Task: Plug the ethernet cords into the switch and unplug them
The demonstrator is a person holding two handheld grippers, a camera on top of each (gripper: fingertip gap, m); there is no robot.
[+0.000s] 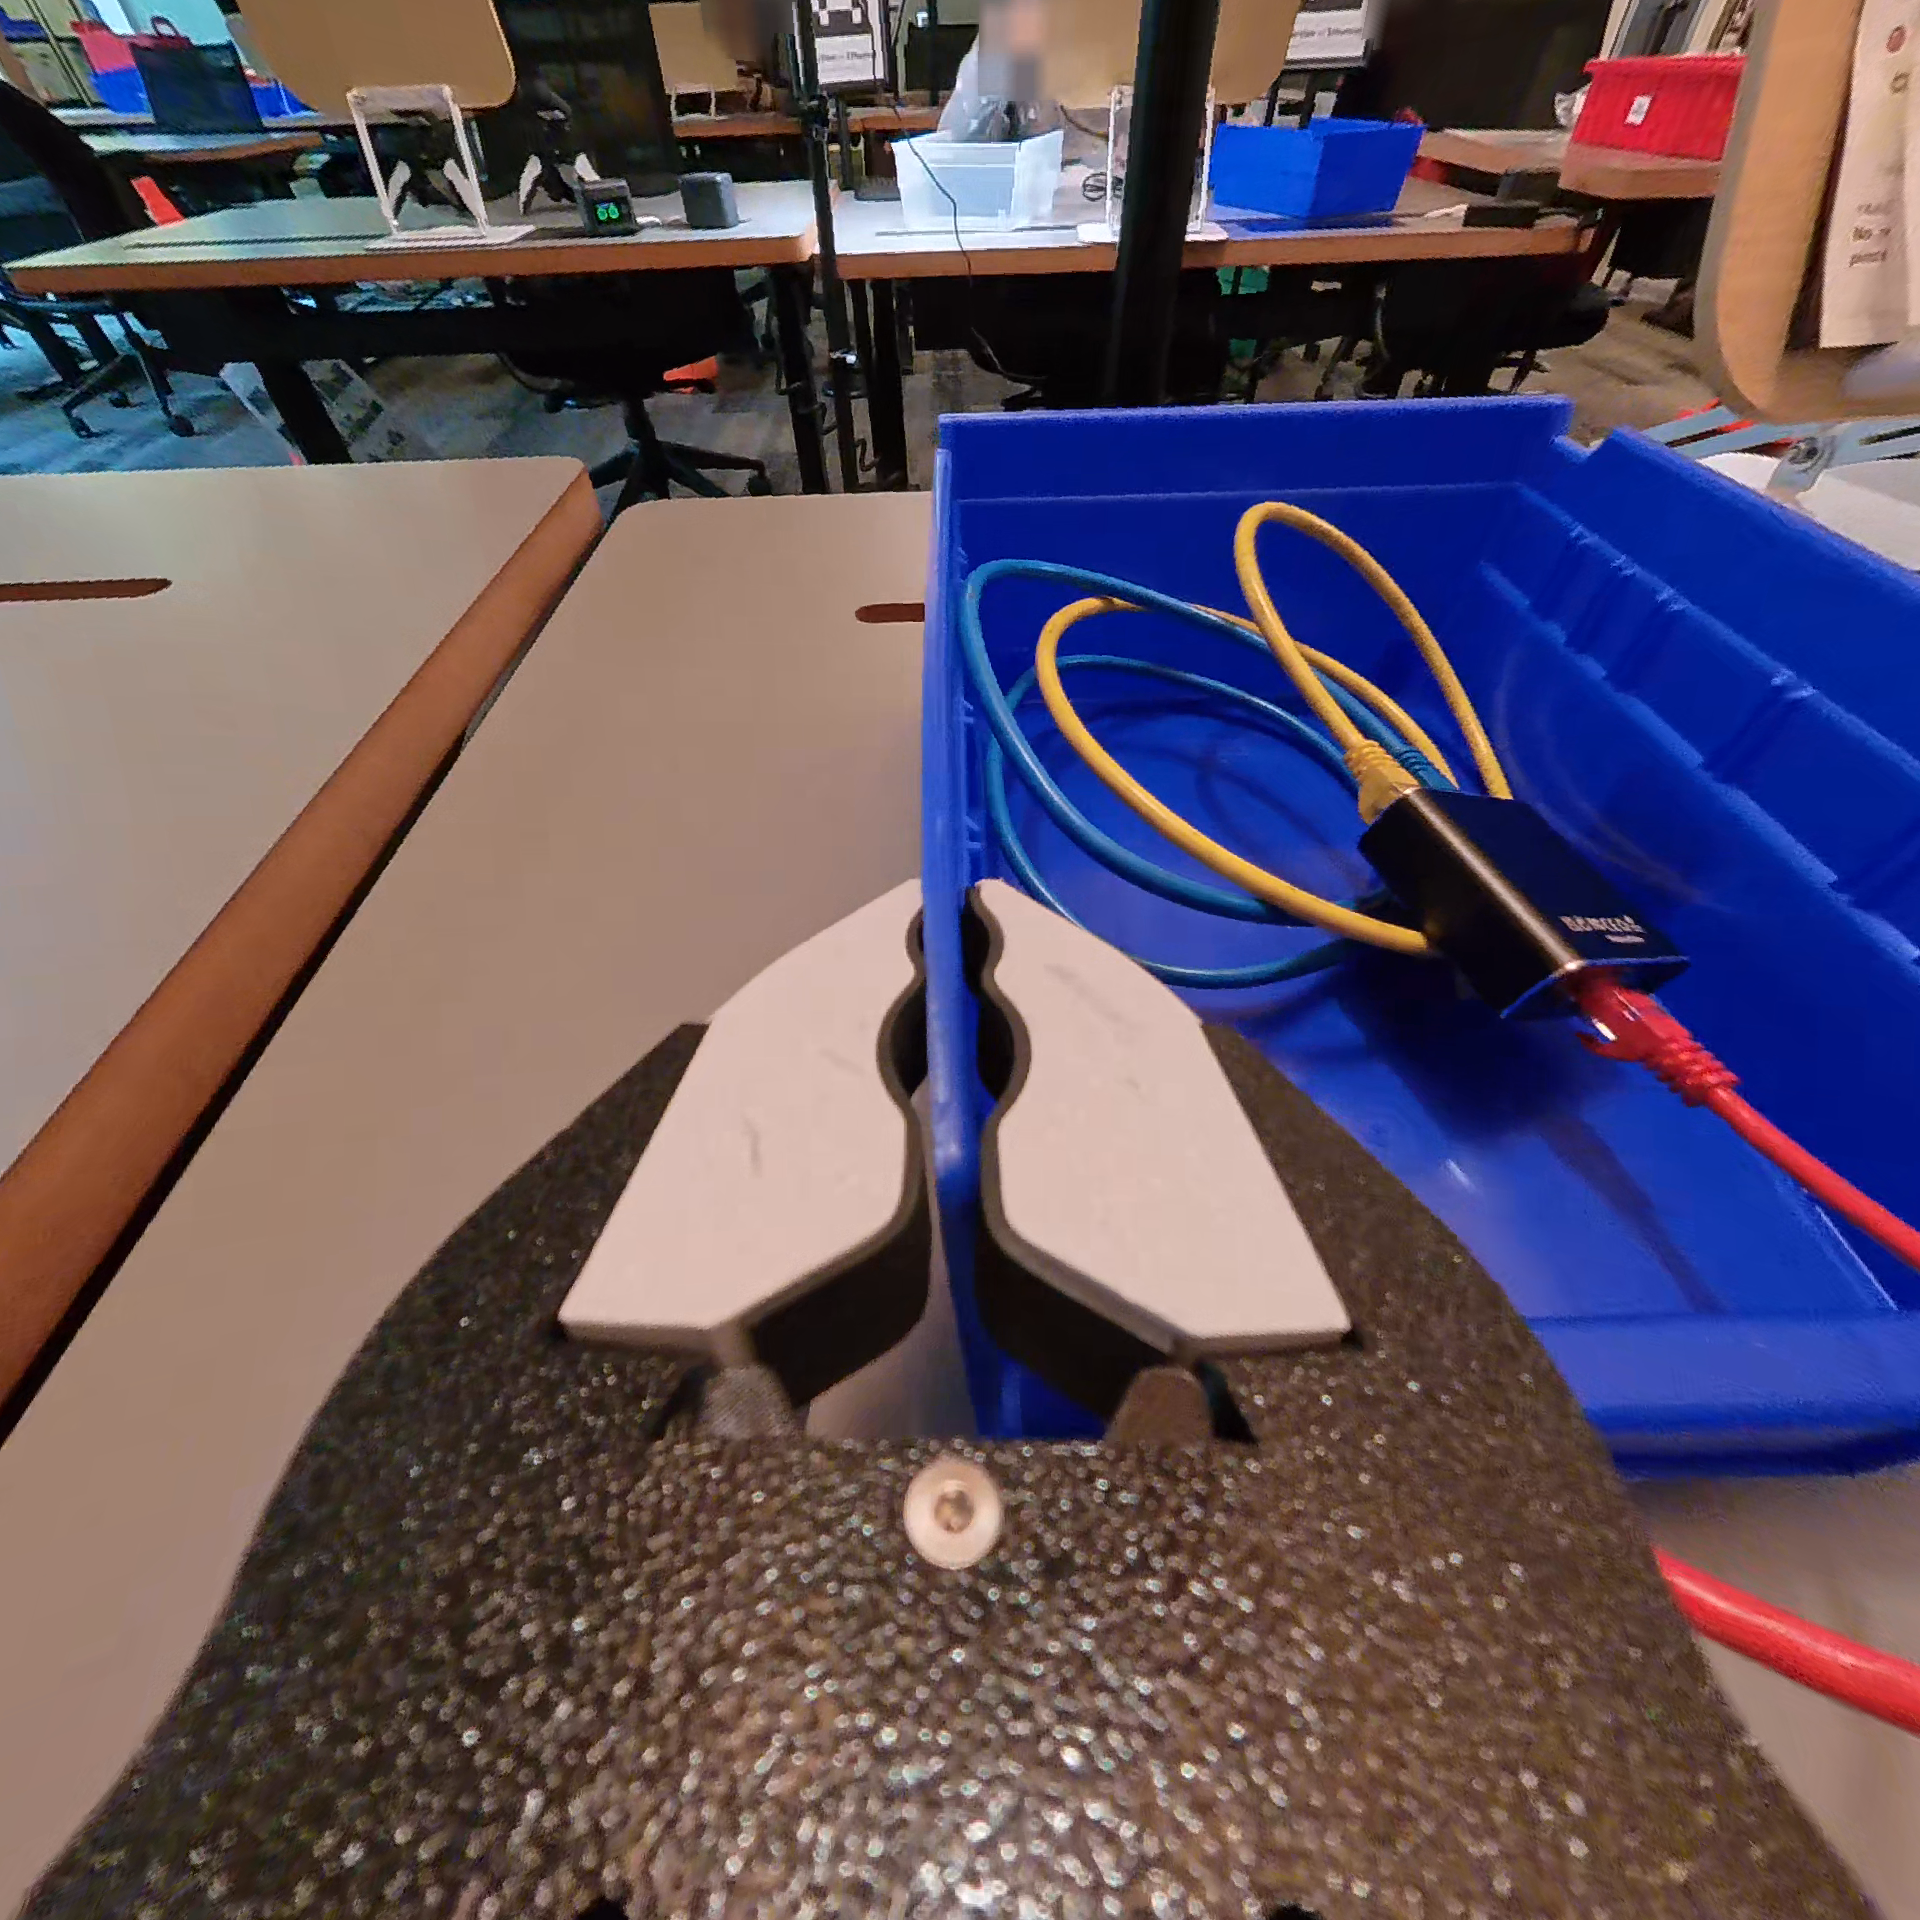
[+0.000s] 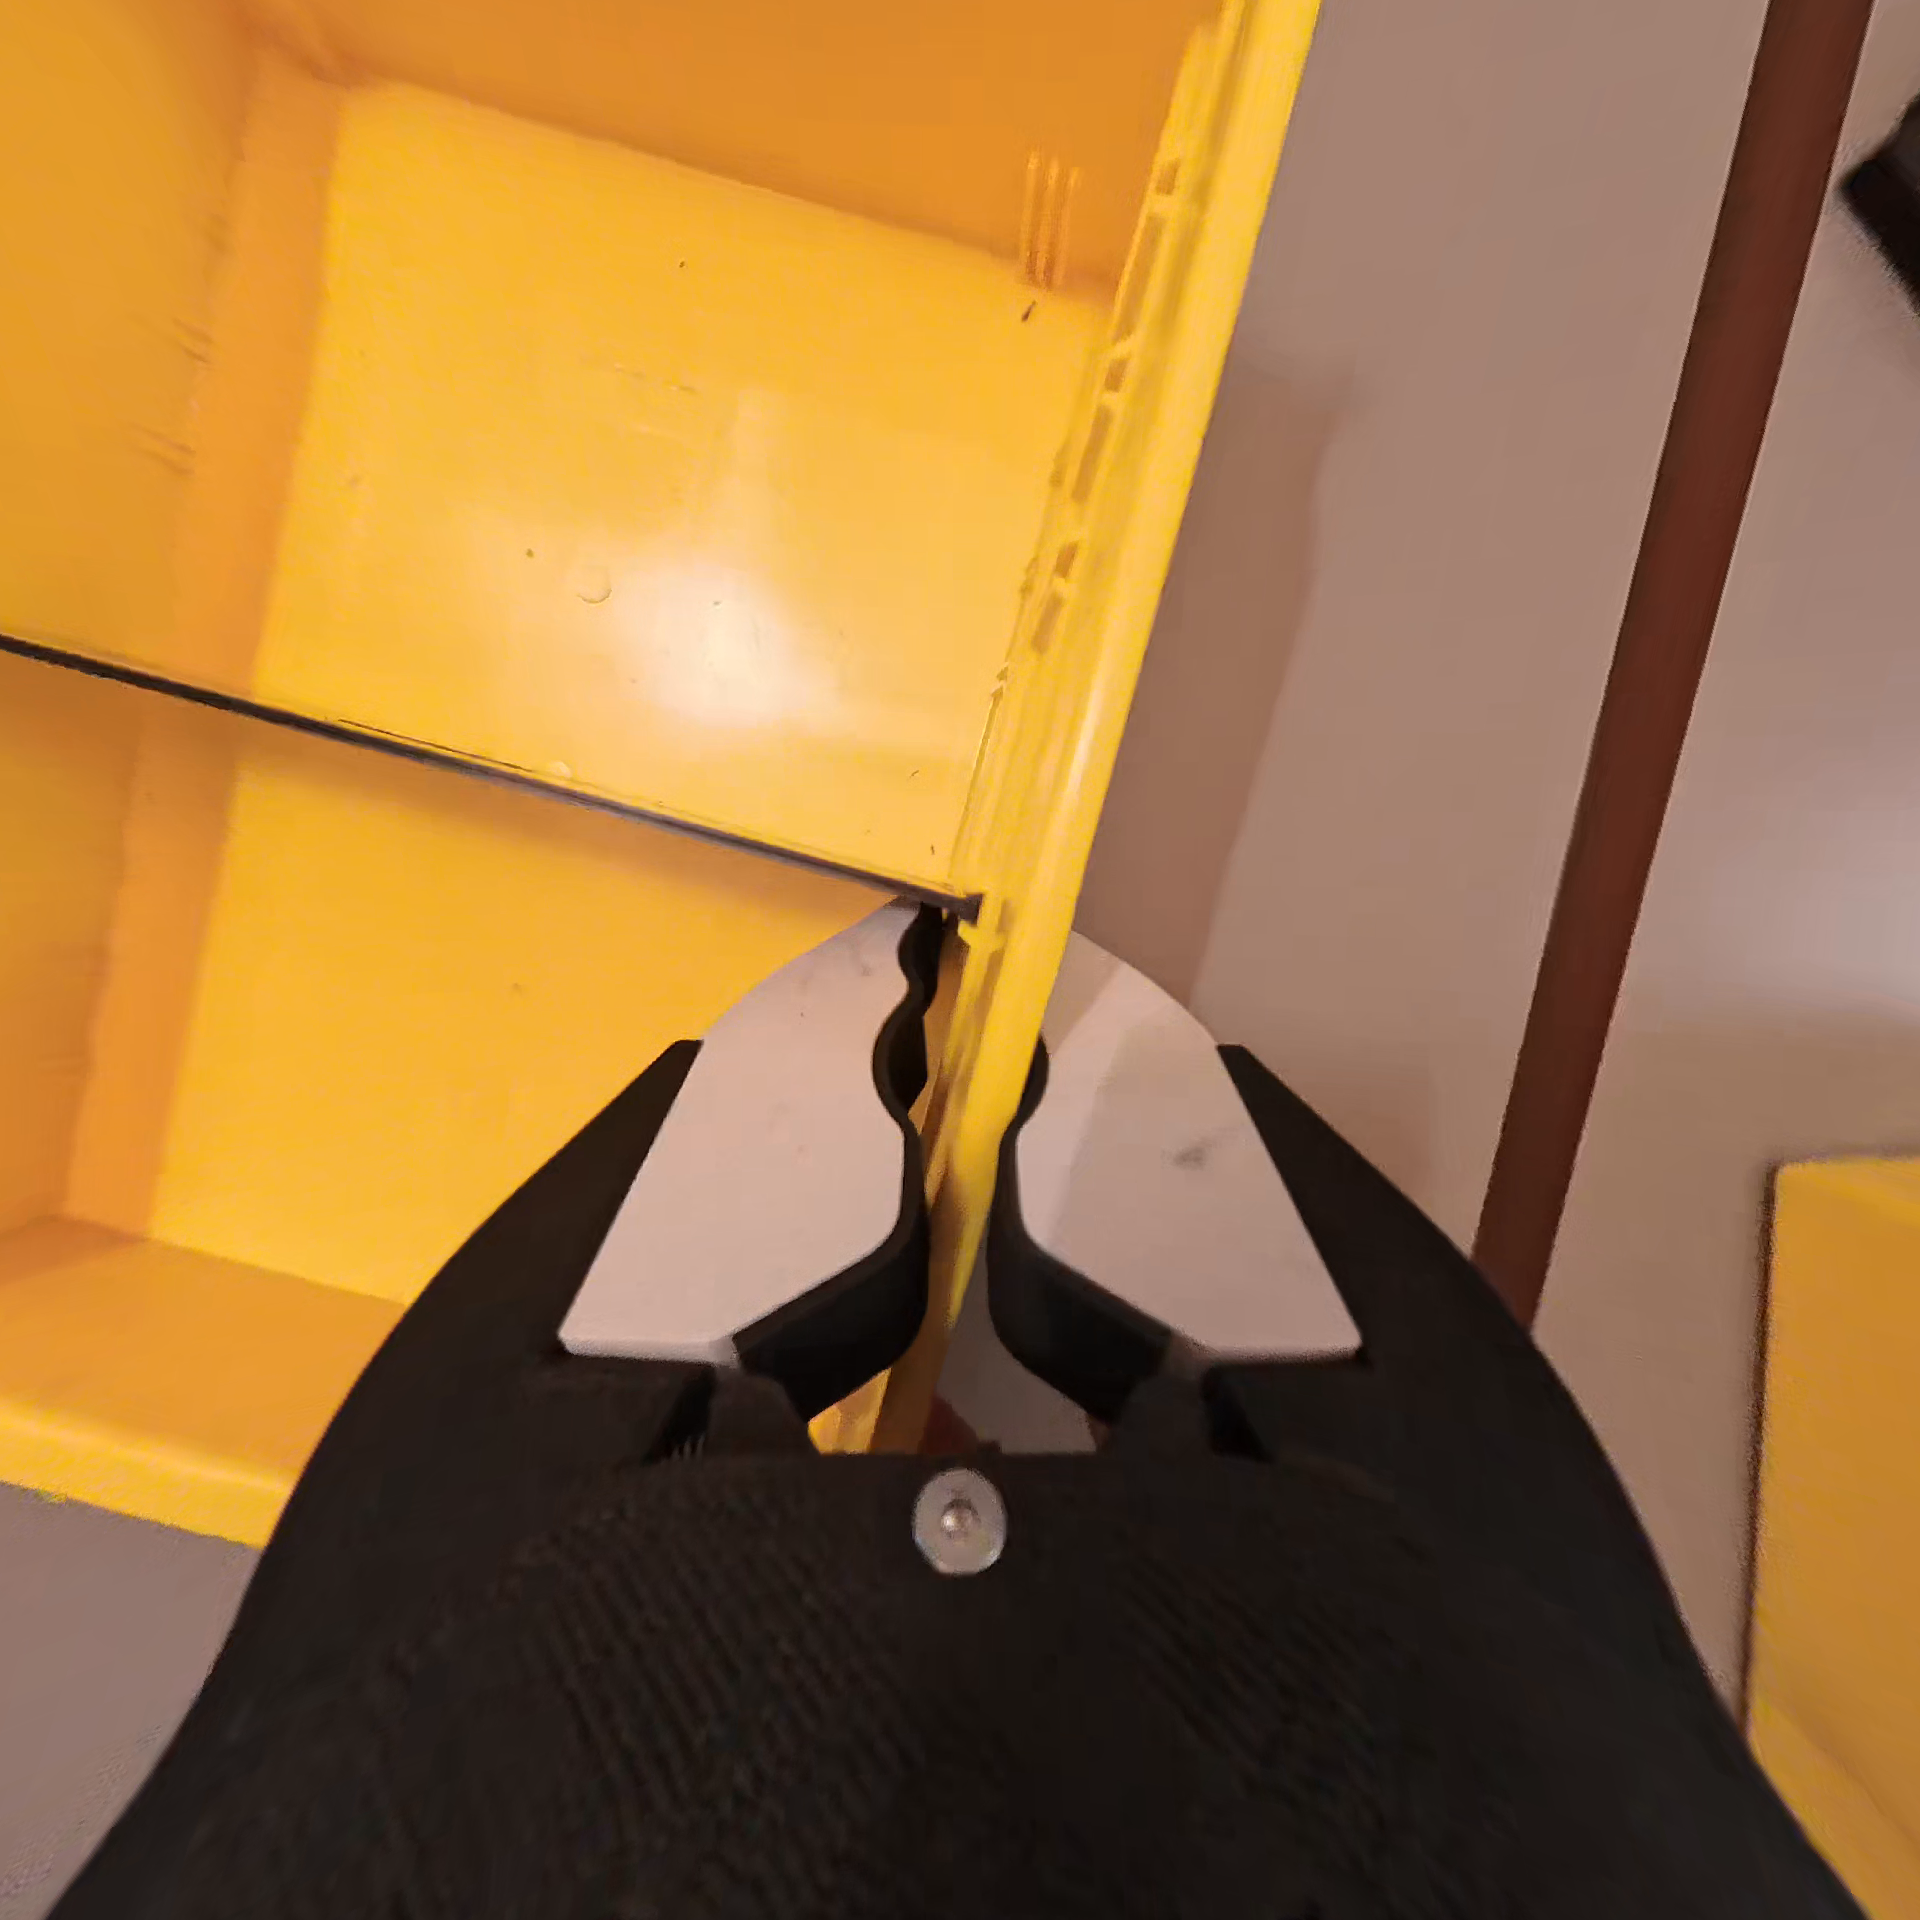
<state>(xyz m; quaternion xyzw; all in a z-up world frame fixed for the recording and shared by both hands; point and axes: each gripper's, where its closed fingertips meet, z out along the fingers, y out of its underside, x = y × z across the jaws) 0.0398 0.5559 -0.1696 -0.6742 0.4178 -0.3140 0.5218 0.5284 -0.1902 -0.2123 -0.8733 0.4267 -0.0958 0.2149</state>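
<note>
My left claw (image 1: pixel 943 935) is clamped on the blue bin (image 1: pixel 1714 727) wall, my right claw (image 2: pixel 971 997) on a yellow bin (image 2: pixel 1049 727) wall. The switch (image 1: pixel 1507 894) – small, light, rigid – lies in the blue bin, cords (image 1: pixel 1143 821) plugged (floppy loops); I'd grip the stiff plug boots.

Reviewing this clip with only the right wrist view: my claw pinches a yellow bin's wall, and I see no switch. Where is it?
Observer: The switch lies inside a blue bin, shown in the left wrist view.
Operator: Anything plugged in?
Observer: Yes. A yellow cord and a blue cord enter its far end, and a red cord enters its near end.
Operator: And the left claw?
Observer: The left claw is closed on the blue bin's left wall, away from the cords.
</note>
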